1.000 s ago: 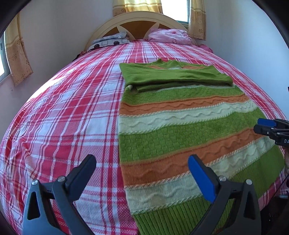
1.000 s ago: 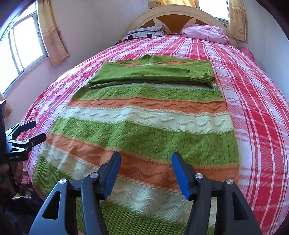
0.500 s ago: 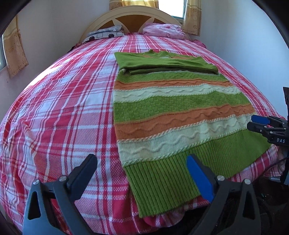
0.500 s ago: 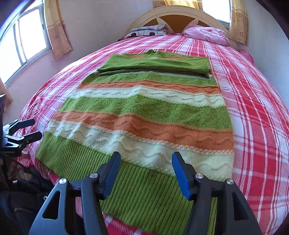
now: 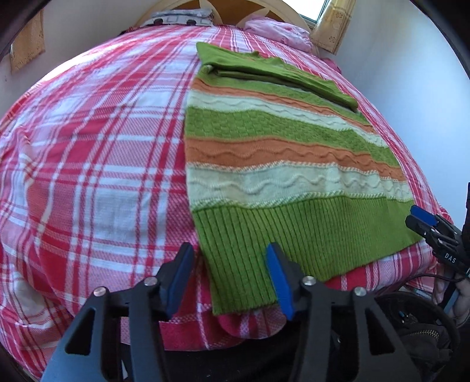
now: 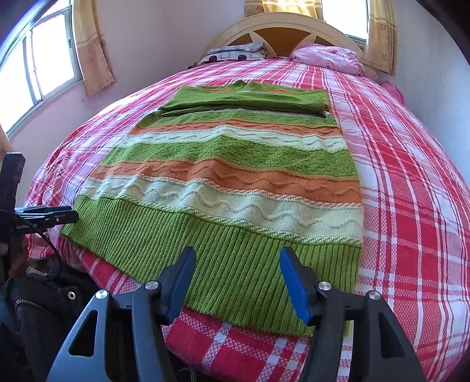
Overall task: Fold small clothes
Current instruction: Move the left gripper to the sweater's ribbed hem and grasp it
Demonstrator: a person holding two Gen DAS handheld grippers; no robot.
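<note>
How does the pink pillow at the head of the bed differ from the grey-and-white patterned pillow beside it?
The pink pillow is one plain colour; the grey-and-white patterned pillow carries dark squares and dots. The pink pillow looks puffy and rumpled, while the patterned pillow lies flatter. In the right wrist view the pink pillow sits to the right, near the curtain, and the patterned pillow to the left. Both rest against the headboard, on the red plaid bedspread.

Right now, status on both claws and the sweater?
Left claw closing, astride the sweater hem corner, not gripping. Right claw open over the hem. Sleeves already folded in. Nothing in the way.
</note>
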